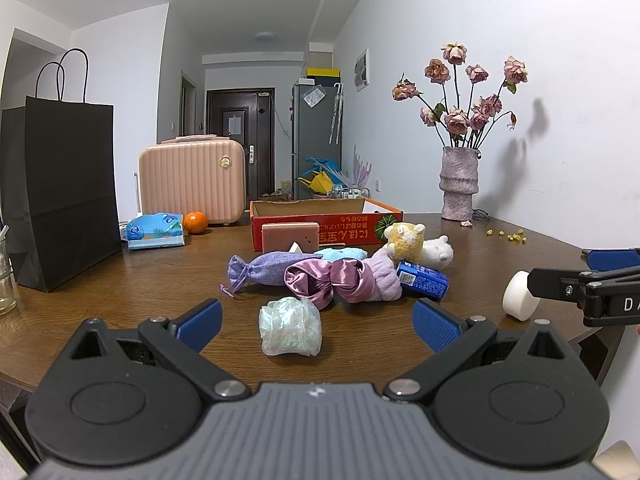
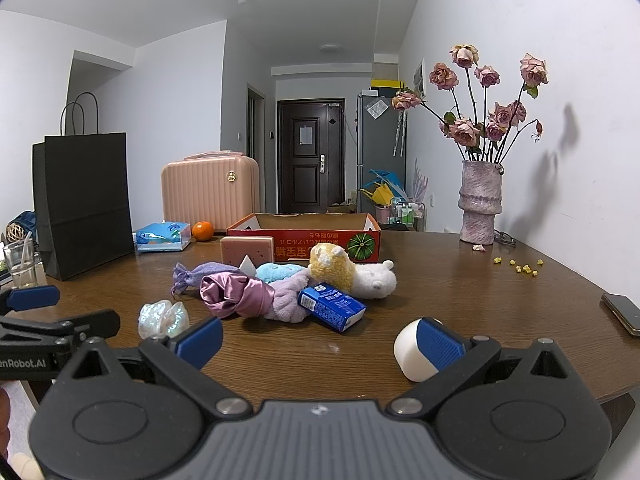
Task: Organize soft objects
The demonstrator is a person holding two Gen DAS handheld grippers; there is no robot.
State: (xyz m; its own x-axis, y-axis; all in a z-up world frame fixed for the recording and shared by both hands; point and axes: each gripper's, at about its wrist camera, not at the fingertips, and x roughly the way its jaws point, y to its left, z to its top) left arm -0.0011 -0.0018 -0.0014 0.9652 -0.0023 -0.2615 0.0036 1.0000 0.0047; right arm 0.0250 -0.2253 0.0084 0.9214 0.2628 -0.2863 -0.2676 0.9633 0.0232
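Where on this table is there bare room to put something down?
Bare wood lies between the vase, the phone and the plush toy, and between the black bag and the purple pouch. It is crowded in front of the orange box.

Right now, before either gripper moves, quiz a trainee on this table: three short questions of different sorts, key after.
1. True or false: the left gripper is shut on the iridescent scrunchie.
2. Multiple choice: what stands on edge against the front of the orange cardboard box? A) pink sponge block B) mandarin C) phone
3. Fill in: the blue packet leans on the lavender plush cloth, just in front of the ______ plush toy.

Key
1. False. Its jaws stand open, with the scrunchie on the table between and just beyond the fingers.
2. A, the pink sponge block.
3. White; the white plush toy lies behind it.
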